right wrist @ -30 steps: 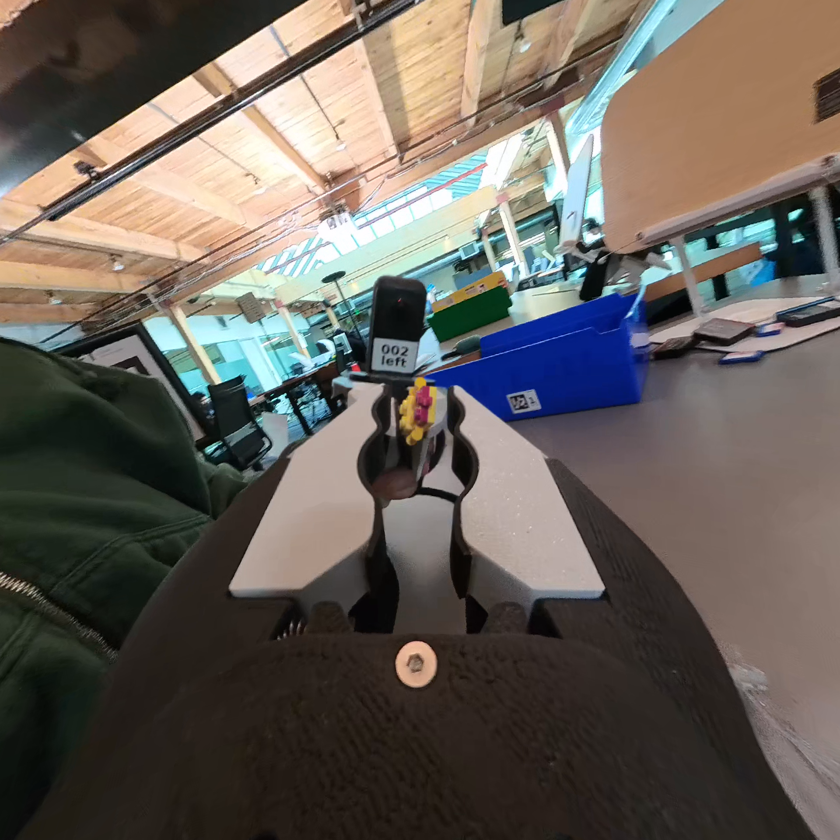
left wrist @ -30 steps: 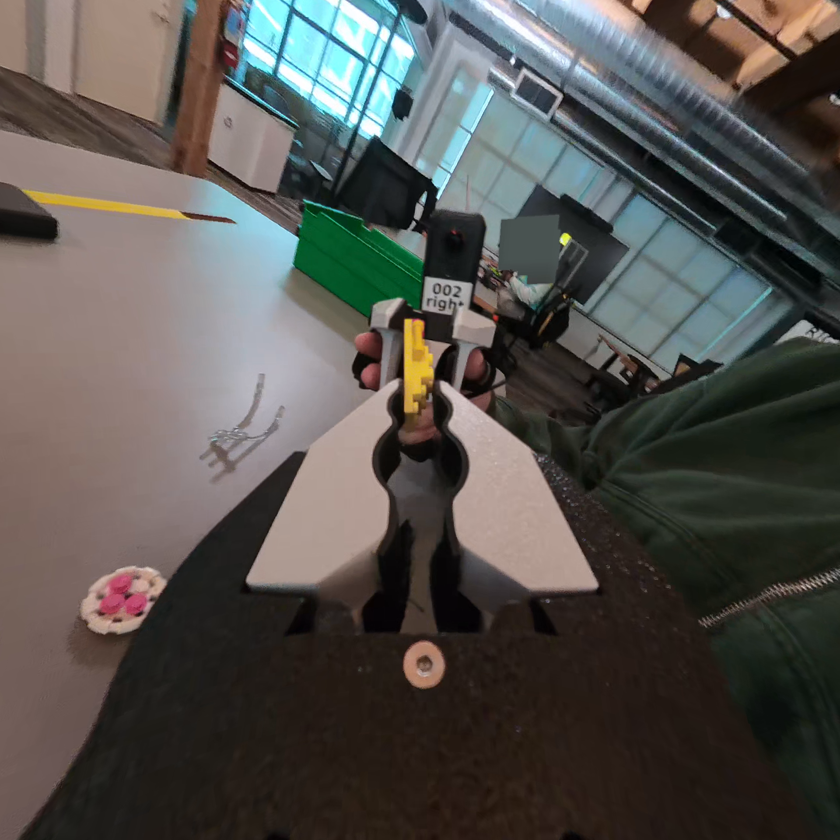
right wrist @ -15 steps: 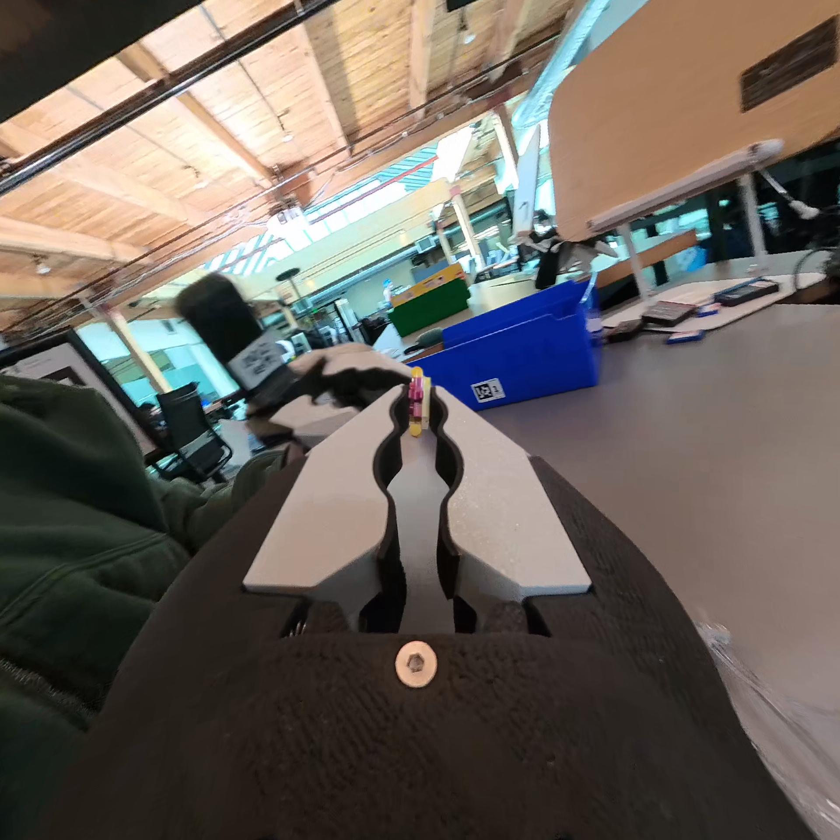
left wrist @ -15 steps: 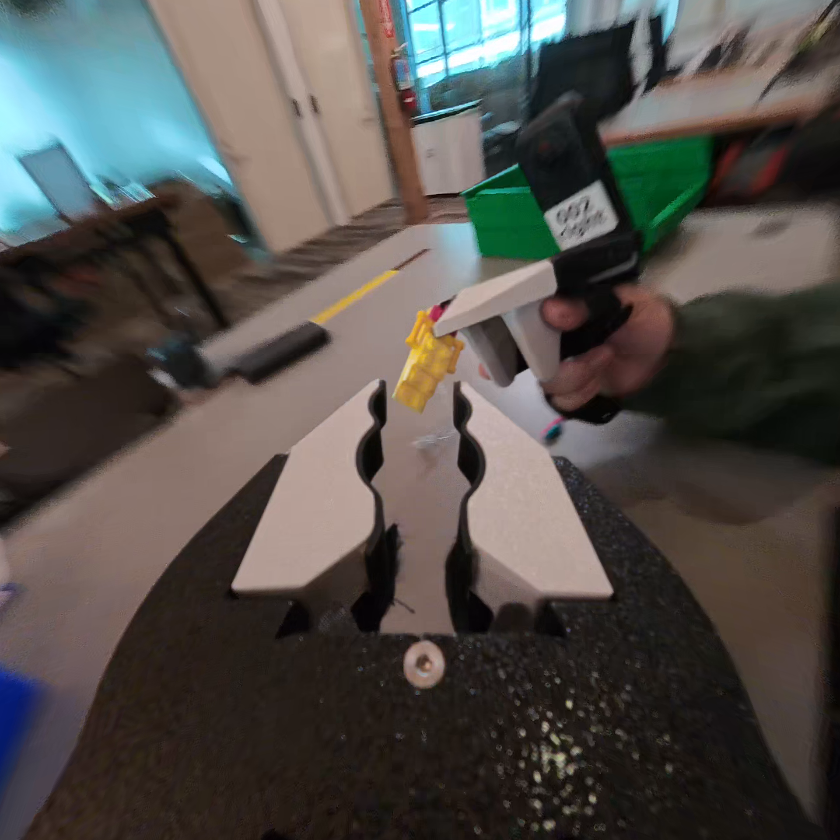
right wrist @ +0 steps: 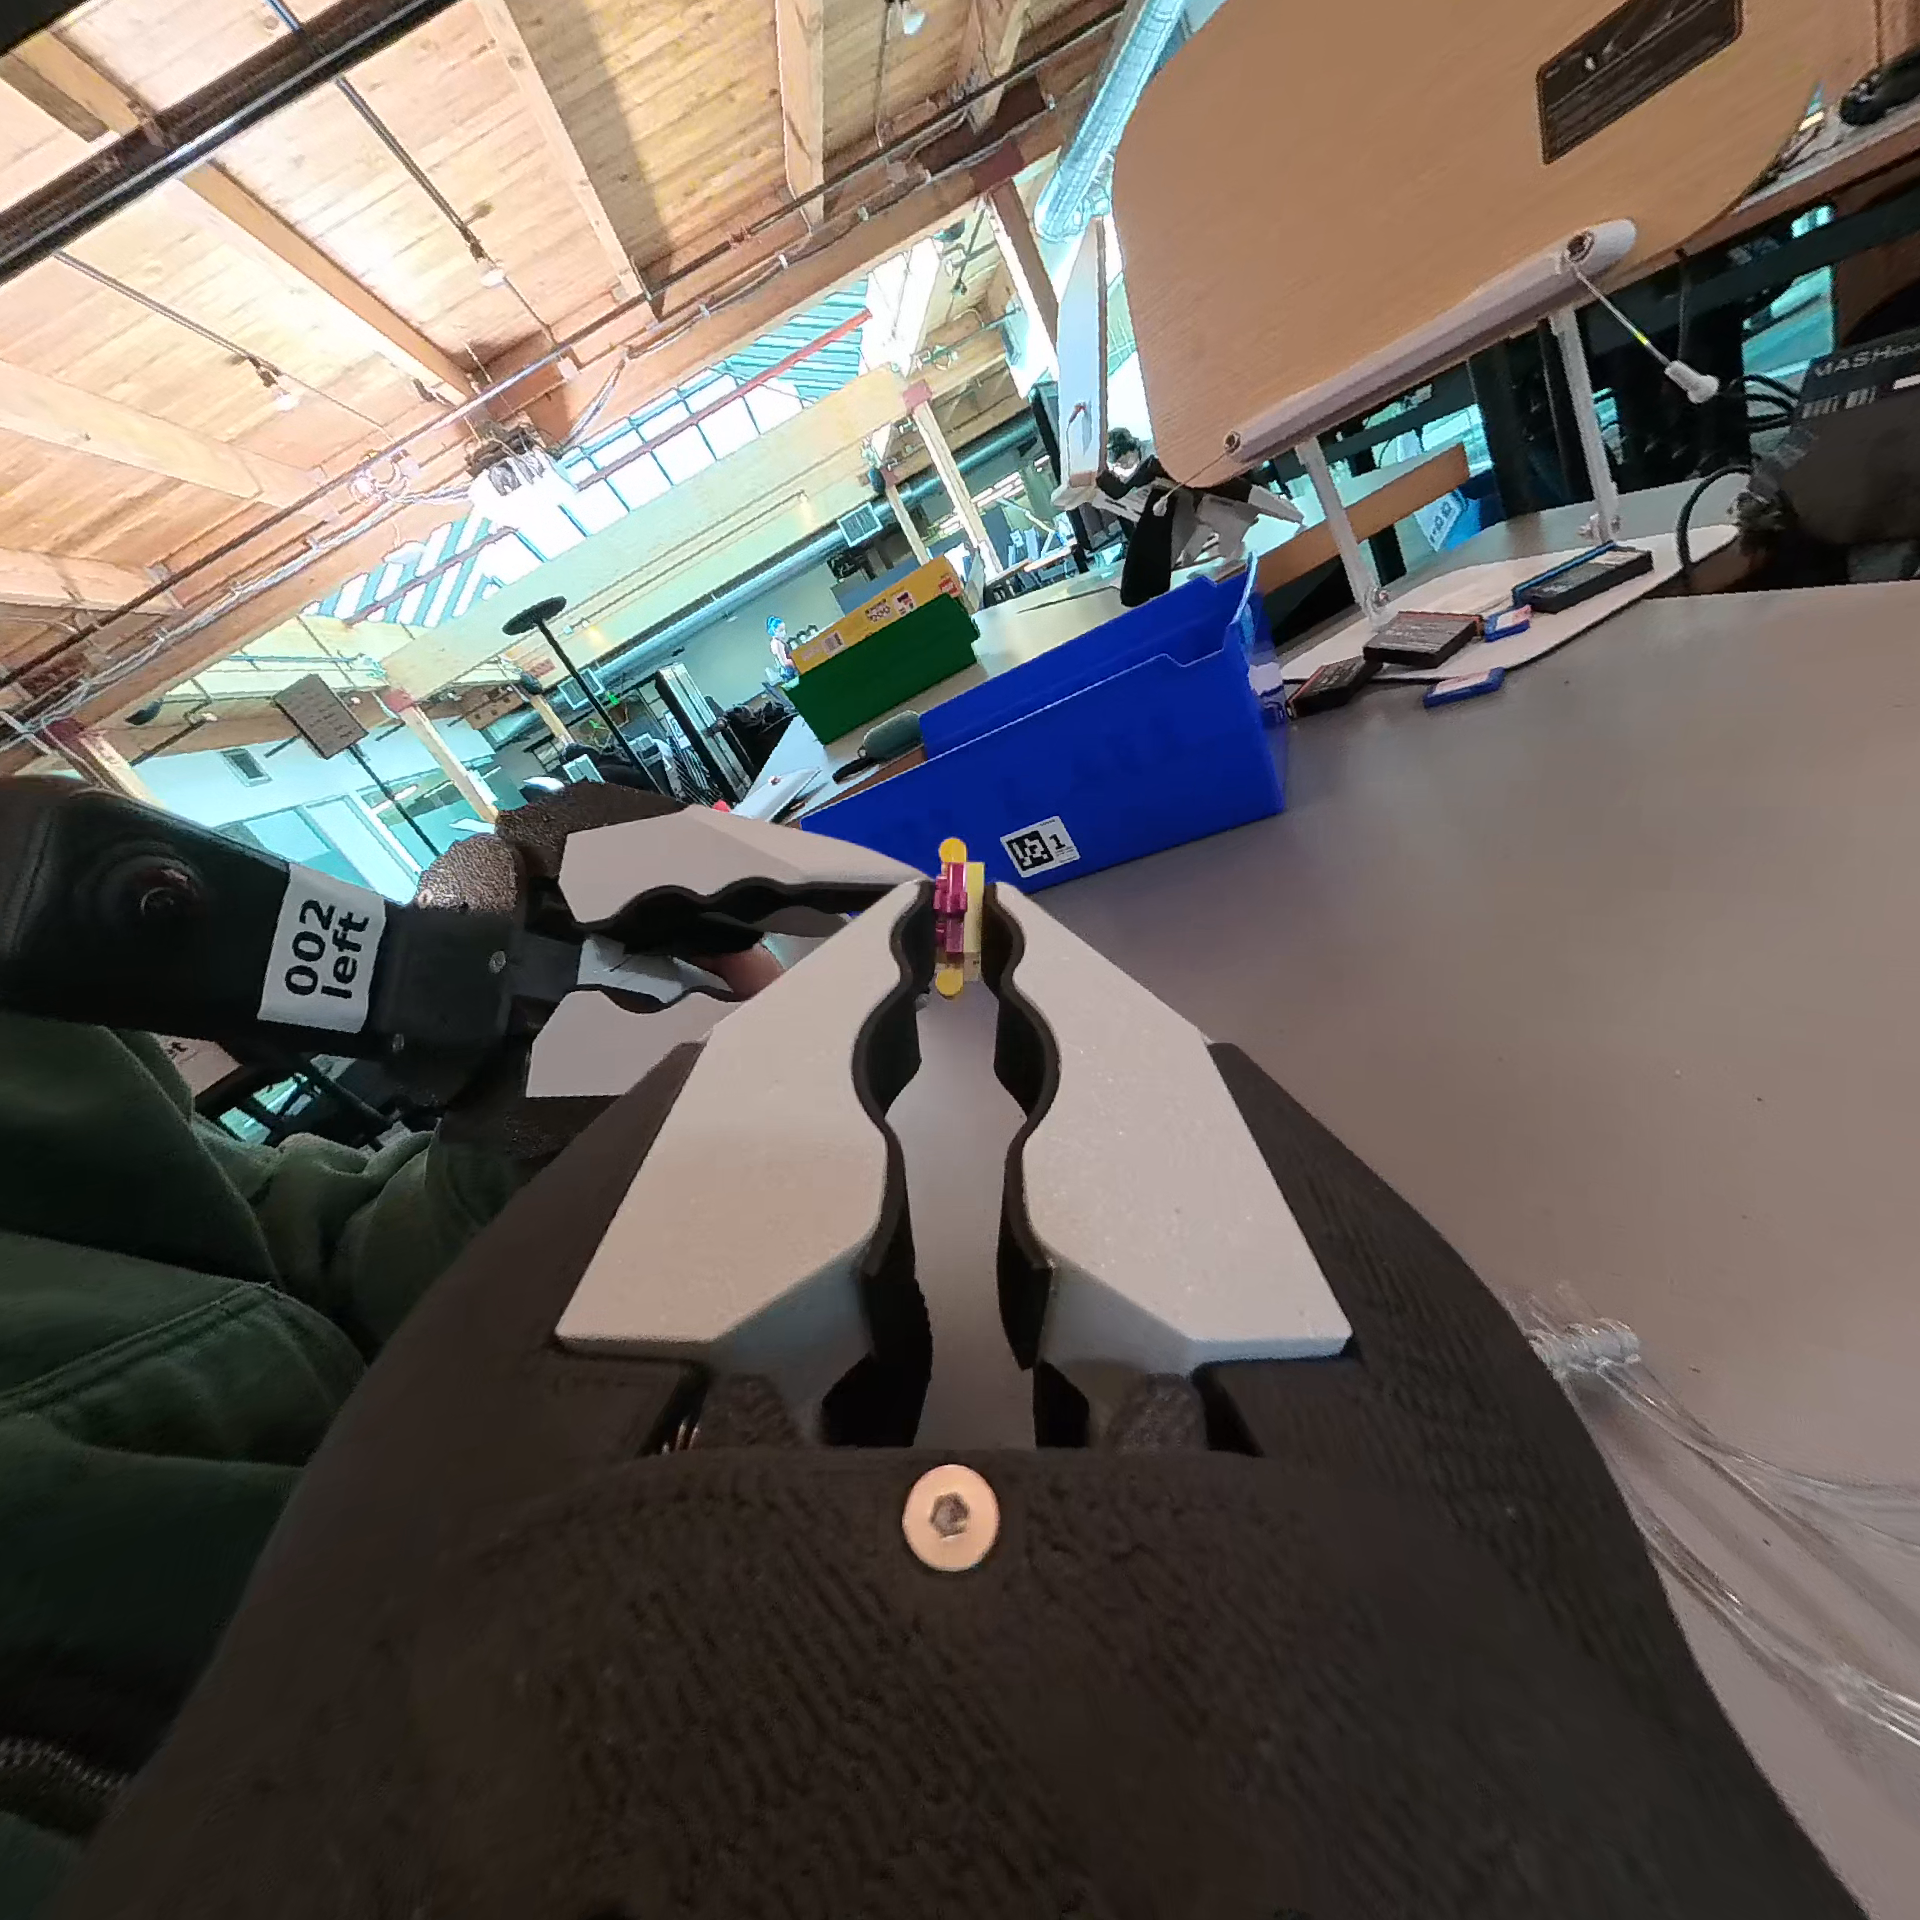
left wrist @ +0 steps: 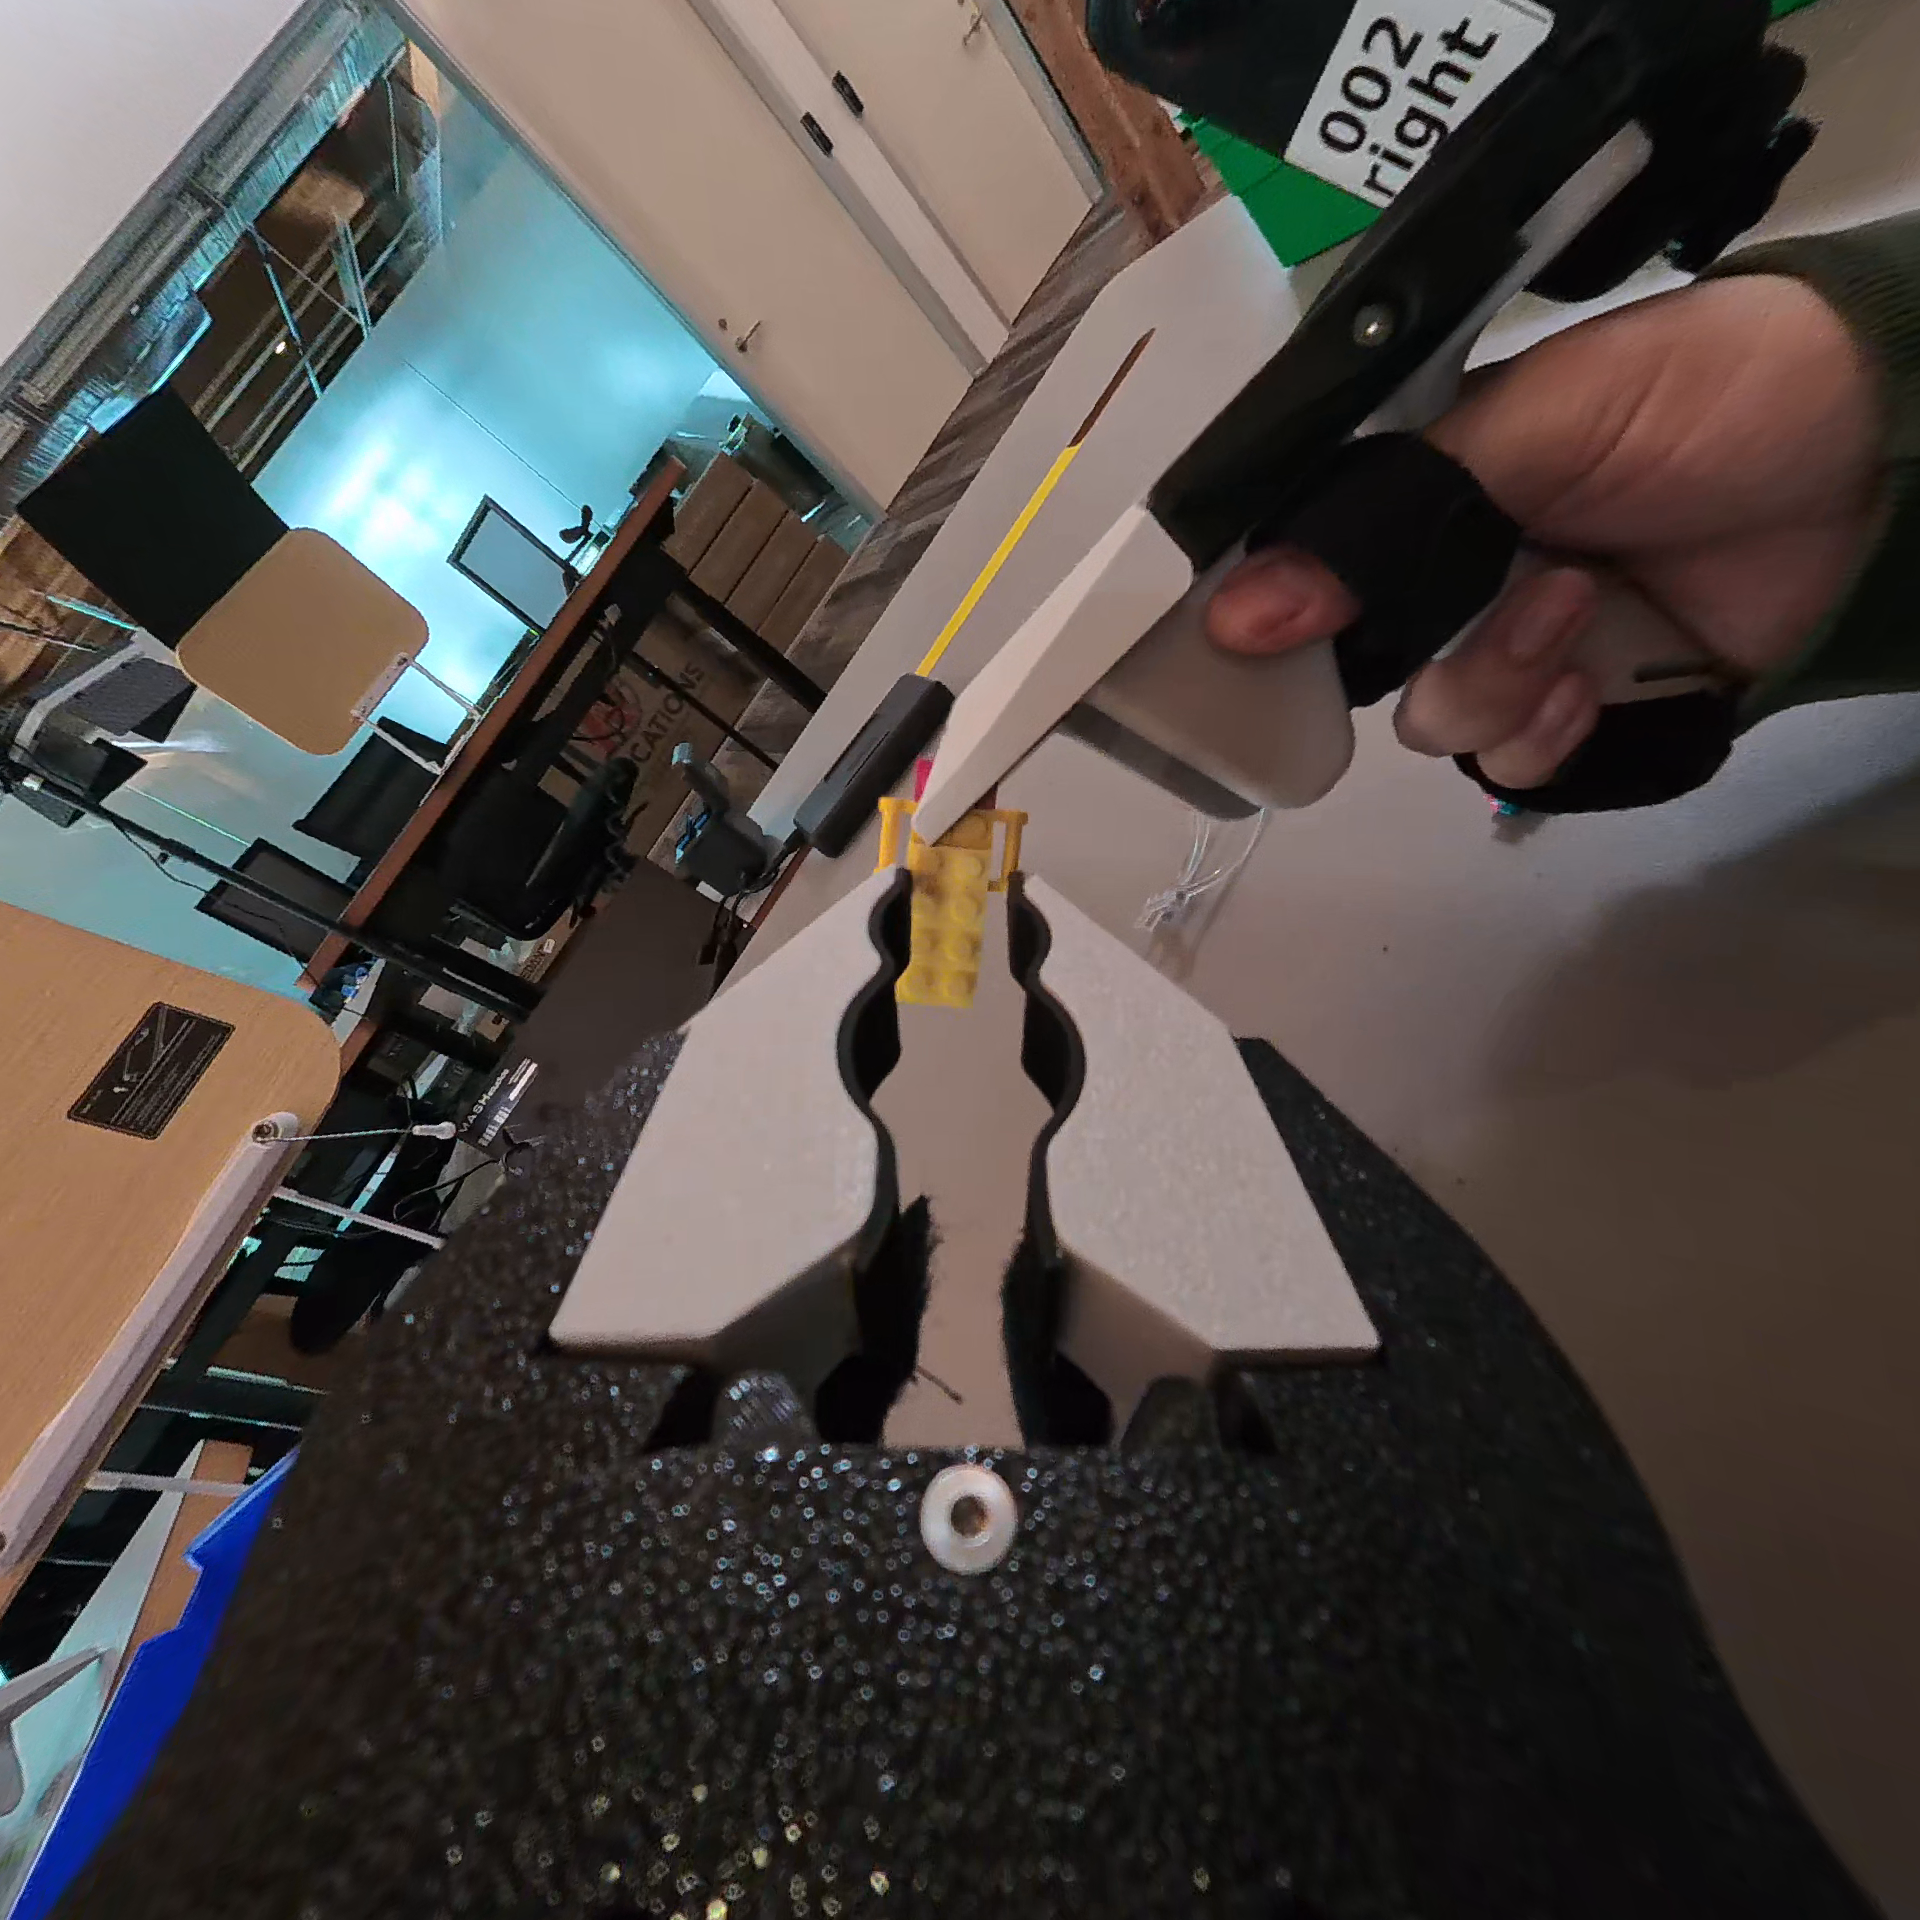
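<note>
Yellow brick piece (right wrist: 958, 928) sits pinched in the right gripper (right wrist: 954, 902) above the grey table (right wrist: 1558, 883), near the blue bin (right wrist: 1091, 769); the left gripper (left wrist: 951, 883) gapes narrowly around it.

Probably open-plan office: desks (right wrist: 1662, 790), timber ceiling (right wrist: 416, 260)

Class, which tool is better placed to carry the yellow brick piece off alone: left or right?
Right, probably. The right tool is shut on the yellow brick piece; the left tool stands open around it, a gap showing.

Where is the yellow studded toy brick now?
In the left wrist view, the yellow studded toy brick sits between the left gripper fingertips, its far end pinched by the right gripper.
</note>
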Available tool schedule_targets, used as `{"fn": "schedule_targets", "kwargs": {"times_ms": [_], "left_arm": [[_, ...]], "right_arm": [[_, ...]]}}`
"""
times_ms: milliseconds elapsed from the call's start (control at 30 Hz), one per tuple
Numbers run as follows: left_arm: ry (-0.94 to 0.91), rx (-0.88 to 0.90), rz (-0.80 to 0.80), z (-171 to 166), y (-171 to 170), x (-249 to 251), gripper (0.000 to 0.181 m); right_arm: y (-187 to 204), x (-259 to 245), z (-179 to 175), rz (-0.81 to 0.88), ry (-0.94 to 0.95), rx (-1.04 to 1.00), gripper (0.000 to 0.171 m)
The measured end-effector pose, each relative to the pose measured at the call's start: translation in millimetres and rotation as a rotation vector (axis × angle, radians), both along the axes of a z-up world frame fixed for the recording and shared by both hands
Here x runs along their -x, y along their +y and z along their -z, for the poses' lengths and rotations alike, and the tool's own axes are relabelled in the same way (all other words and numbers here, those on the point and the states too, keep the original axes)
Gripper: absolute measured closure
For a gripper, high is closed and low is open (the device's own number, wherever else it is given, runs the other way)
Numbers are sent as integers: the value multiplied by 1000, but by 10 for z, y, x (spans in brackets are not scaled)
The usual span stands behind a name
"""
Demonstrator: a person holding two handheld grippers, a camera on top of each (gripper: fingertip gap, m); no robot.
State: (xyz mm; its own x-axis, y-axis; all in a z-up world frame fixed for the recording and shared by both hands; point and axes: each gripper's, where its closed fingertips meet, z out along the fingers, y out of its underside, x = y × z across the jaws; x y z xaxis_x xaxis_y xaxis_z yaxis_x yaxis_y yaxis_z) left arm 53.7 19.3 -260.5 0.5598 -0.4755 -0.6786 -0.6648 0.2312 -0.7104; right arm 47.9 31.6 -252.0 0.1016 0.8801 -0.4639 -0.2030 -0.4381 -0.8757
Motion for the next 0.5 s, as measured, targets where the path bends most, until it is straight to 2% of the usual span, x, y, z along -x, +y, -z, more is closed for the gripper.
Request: {"fn": "schedule_targets", "kwargs": {"times_ms": [433,500], "left_arm": [[-17,147,-15,55,26,18,171],[-66,134,-16,0,17,39,181]], "right_arm": [[-4,6,51,-4,-55,-46,166],[-20,-3,28,-13,-51,-77,166]]}}
